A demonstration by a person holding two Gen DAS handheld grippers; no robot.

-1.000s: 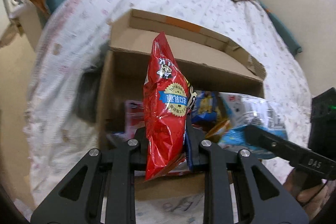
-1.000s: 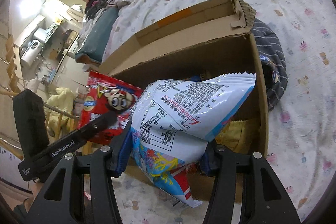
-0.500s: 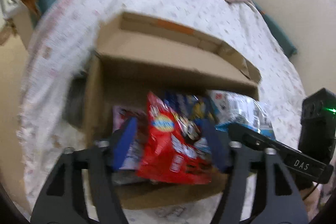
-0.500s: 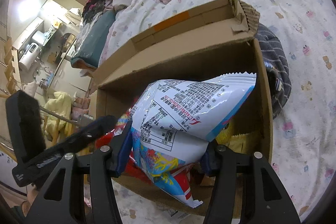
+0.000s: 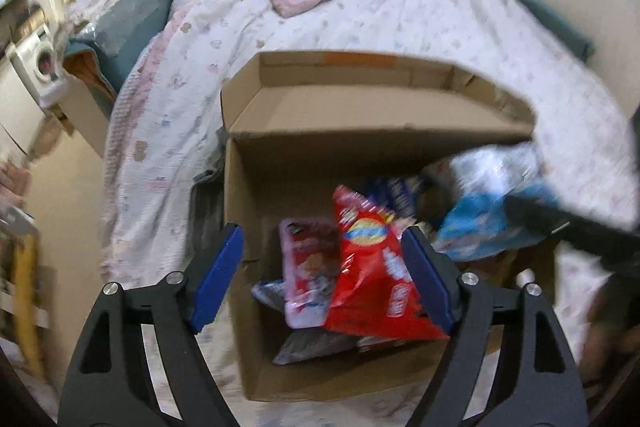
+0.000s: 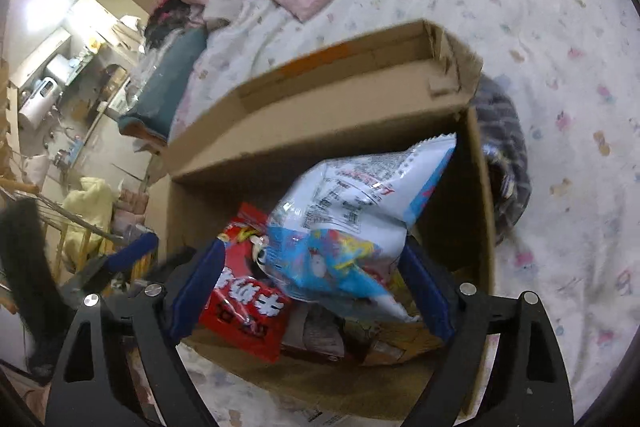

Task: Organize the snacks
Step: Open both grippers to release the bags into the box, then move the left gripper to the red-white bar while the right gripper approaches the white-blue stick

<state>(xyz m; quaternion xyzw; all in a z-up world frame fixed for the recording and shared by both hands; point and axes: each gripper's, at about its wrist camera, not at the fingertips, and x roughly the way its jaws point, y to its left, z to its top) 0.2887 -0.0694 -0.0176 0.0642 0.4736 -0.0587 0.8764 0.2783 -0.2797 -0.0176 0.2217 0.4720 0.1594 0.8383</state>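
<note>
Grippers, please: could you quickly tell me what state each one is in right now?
Left gripper: open, holding nothing; red snack bag lies in the cardboard box.
Right gripper: open; white-and-blue snack bag sits loose between its fingers.

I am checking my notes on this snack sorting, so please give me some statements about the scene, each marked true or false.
1. The cardboard box stands on the bed. True.
2. The left tongs are open. True.
3. The red bag lies on the bed, outside the box. False: it lies inside the box.
4. The right tongs clamp the white-and-blue bag. False: they are open; a gap shows beside the bag.
</note>
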